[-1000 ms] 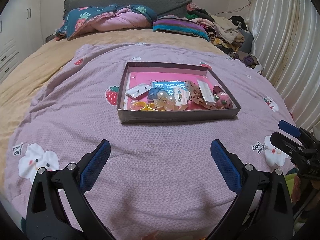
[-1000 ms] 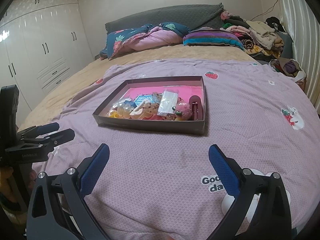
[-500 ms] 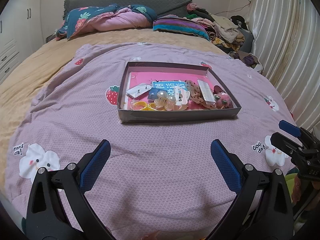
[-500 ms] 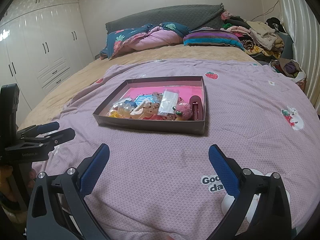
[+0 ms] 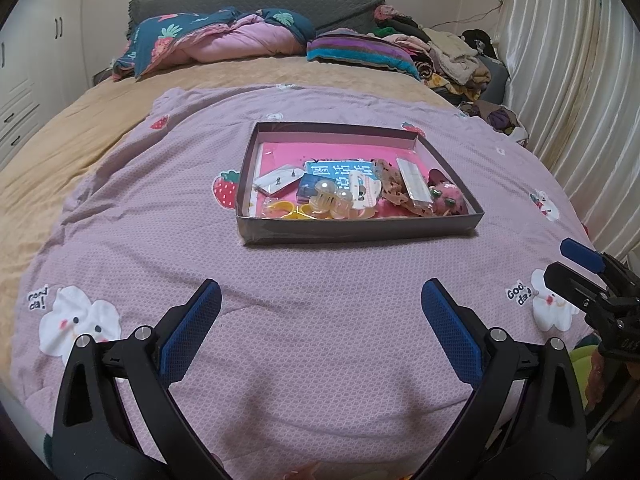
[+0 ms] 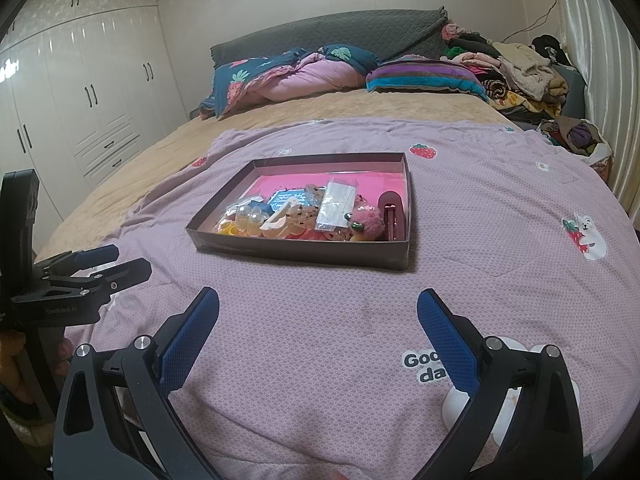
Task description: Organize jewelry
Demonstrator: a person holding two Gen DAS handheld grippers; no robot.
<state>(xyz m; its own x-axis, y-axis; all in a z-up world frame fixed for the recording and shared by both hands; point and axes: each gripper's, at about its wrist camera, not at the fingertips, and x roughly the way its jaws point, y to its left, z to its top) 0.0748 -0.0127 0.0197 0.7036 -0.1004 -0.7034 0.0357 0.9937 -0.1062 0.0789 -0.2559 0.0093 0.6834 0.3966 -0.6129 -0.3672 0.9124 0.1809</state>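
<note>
A shallow dark box (image 5: 360, 230) (image 6: 304, 255) with a pink floor lies on the lilac quilt, well ahead of both grippers. Inside it lie a translucent hair claw (image 5: 330, 198), yellow rings (image 5: 286, 212), a blue card (image 5: 338, 170), a spotted scrunchie (image 5: 390, 186), a clear packet (image 5: 414, 180) (image 6: 336, 202), a pink pompom (image 5: 446, 196) (image 6: 366, 214) and a dark red clip (image 6: 390, 212). My left gripper (image 5: 320, 294) hovers open and empty over the quilt. My right gripper (image 6: 318, 300) is likewise open and empty; it also shows at the right edge of the left wrist view.
The lilac quilt (image 5: 160, 240) with strawberry and cloud prints covers a tan bedspread. Pillows and a folded duvet (image 5: 224, 40) lie at the headboard, a clothes pile (image 6: 516, 68) at the far right. White wardrobes (image 6: 80, 92) stand left, a curtain (image 5: 572, 100) right.
</note>
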